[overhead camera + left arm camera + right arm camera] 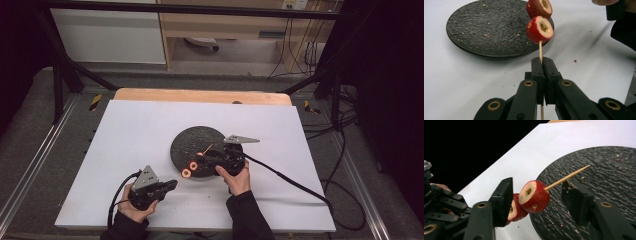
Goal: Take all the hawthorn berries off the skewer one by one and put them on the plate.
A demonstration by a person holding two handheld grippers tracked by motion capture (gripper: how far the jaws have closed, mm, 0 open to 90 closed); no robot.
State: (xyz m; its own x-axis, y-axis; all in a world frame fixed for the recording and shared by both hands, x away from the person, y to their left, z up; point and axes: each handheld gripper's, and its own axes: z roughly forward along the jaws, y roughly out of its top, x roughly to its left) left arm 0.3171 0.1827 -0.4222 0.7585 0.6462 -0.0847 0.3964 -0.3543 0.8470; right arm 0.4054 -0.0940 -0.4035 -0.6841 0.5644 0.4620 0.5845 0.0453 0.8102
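A thin wooden skewer (540, 51) carries two cored red fruit pieces, one (539, 29) below the other (539, 7). My left gripper (541, 63) is shut on the skewer's bare lower end and holds it out over the near rim of the round black plate (200, 142). In the high view the left gripper (172, 184) is left of the plate and the fruit (189, 169) slants up to the right. My right gripper (539, 195) is open, one jaw on each side of the upper fruit piece (534, 196). The skewer's pointed tip (574, 173) passes beyond the jaws.
The plate has crumbs on it and lies mid-table on a white sheet (135, 135). A wooden table edge (200, 95) shows at the back. Black cables (295, 182) trail from both grippers. The left gripper's body (441, 202) shows at the left of the right gripper view.
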